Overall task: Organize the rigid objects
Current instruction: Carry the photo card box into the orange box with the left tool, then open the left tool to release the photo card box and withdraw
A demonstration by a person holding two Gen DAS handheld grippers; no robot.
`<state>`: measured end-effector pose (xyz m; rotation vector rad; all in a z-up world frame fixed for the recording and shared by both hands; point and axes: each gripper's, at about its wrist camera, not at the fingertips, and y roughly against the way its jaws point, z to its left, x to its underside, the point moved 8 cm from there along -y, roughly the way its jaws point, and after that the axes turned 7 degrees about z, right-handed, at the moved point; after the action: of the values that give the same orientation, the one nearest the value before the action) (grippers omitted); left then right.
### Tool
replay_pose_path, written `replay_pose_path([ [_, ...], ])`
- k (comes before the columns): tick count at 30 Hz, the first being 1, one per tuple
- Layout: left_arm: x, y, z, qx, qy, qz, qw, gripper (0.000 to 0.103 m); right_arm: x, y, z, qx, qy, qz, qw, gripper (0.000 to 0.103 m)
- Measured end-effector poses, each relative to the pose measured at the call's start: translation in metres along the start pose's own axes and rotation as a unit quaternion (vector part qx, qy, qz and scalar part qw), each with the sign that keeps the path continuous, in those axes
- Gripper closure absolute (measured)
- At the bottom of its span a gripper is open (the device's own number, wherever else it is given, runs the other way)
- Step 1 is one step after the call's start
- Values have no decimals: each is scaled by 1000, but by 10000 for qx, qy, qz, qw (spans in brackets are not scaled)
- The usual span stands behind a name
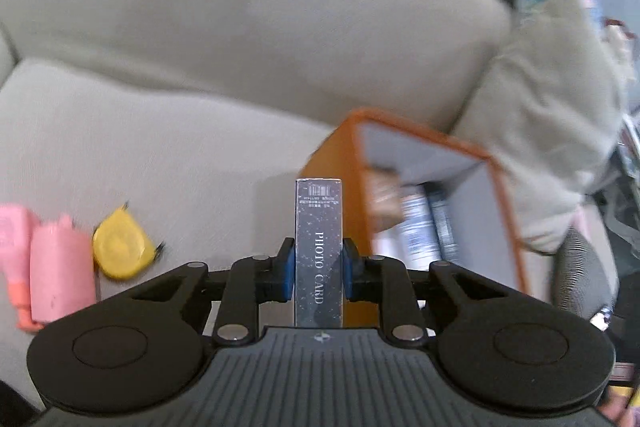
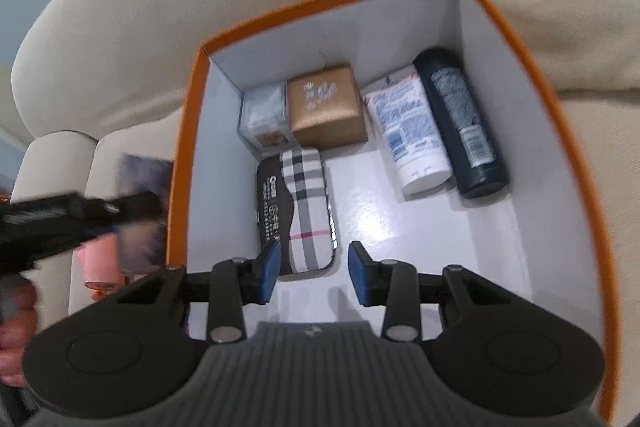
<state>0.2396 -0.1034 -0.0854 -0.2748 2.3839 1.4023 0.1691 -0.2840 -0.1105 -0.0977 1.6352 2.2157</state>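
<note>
My left gripper (image 1: 319, 267) is shut on a narrow dark box lettered PHOTO CARD (image 1: 319, 223), held upright above the sofa seat just left of the orange storage box (image 1: 505, 203). The right wrist view shows that gripper blurred at the left, outside the orange box's (image 2: 179, 163) wall. My right gripper (image 2: 314, 269) hangs open over the box's inside with nothing between its fingers. Below it lies a plaid case (image 2: 306, 203). Further in are a gold box (image 2: 326, 111), a small clear box (image 2: 262, 115), a white tube (image 2: 408, 135) and a dark bottle (image 2: 460, 119).
A yellow tape measure (image 1: 120, 247) and a pink bottle (image 1: 56, 267) lie on the beige sofa seat (image 1: 160, 147) at the left. A loose cushion (image 1: 552, 131) leans behind the orange box. A hand (image 2: 16, 331) shows at the left edge.
</note>
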Motion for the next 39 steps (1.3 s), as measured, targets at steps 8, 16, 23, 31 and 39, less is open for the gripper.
replay_pose_path([
  [8,-9,-30,-72,547,-309,453,9970,78,-8,30,-16,238,143,-307,9991,64],
  [16,9,-105,-78,-122,-387,1207,9919,78,-3,9,-36,429,237,-55,9988,64],
  [23,11,-149,-78,-345,-238,1475,9882,78,-7,-15,-41,469,360,115,9982,64],
  [31,12,-155,-73,-421,-123,1683,9848,67,-4,-21,-47,537,354,153,9978,64],
  [39,0,-115,-77,-559,-635,1318,9877,63,5,-28,-37,191,253,260,9992,64],
])
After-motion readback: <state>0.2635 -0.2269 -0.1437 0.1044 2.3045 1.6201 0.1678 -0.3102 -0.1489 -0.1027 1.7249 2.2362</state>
